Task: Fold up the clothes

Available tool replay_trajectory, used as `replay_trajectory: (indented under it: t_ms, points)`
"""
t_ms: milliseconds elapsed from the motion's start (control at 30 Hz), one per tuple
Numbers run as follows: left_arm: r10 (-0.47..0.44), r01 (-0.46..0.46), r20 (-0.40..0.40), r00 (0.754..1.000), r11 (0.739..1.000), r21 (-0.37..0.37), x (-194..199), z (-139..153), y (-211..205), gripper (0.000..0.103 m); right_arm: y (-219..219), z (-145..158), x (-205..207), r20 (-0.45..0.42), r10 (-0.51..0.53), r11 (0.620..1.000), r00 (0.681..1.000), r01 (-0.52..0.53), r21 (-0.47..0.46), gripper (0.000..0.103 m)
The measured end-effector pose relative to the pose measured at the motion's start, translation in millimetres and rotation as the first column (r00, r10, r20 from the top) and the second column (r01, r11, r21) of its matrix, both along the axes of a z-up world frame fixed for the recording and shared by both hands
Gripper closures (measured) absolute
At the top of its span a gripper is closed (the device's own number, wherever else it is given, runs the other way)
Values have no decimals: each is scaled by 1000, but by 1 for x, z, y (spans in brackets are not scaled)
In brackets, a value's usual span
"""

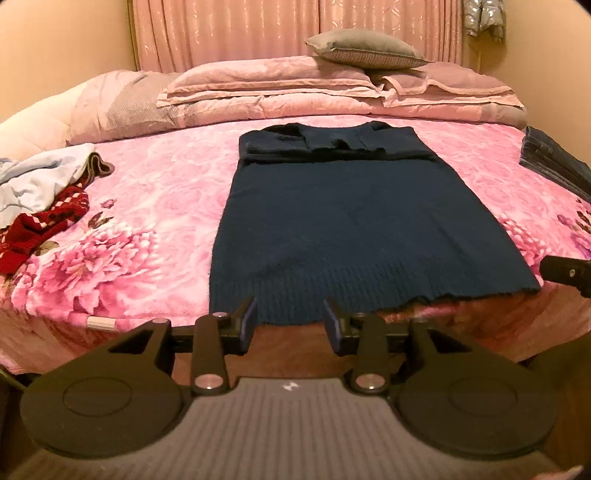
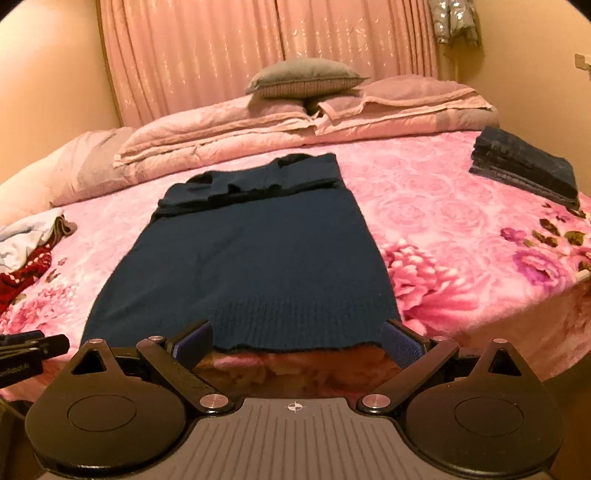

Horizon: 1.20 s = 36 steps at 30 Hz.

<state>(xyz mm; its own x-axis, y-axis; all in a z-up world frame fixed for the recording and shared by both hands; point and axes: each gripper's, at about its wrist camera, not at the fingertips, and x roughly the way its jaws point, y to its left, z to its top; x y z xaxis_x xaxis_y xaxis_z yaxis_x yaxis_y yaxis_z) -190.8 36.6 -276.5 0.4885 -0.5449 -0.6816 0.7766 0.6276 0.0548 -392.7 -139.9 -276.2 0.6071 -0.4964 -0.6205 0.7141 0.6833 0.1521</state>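
One navy sweater is lying flat on the pink floral blanket, sleeves folded across the chest, ribbed hem at the near bed edge. We're seeing both grippers hovering just short of that hem, neither touching it. Left gripper is sitting with jaws apart and nothing between the pads; the hem is showing through the gap. Right gripper is spread wider, also empty, fingers framing the hem's right half. Each gripper's tip is poking into the other camera's edge.

Moving outward: a stack of folded dark jeans is resting on the blanket's right side, well apart from the sweater. On the left, a loose pile is sitting near the edge: light blue garment lying over a red patterned knit. We're seeing no containers anywhere on the bed. Behind the sweater, folded pink quilts are lining the headboard end, a grey pillow on top, pink curtains behind.
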Motion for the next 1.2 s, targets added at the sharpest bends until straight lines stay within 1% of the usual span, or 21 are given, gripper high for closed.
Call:
replay_trajectory:
  t_ms: [167, 500, 800, 1200]
  points:
    - [0, 0, 20, 1000, 1000, -2, -12, 4, 8, 66, 15, 4, -9, 9, 4, 1000, 1000, -3, -15, 3]
    - [-11, 11, 38, 999, 1000, 5, -30, 2, 23, 66, 38, 3, -20, 7, 31, 999, 1000, -30, -36, 3]
    - [-5, 4, 45, 999, 1000, 9, -38, 0, 36, 64, 46, 1, -32, 6, 25, 999, 1000, -25, -43, 3]
    - [-17, 17, 39, 999, 1000, -7, -37, 0, 40, 63, 53, 0, -26, -1, 48, 998, 999, -48, -51, 3]
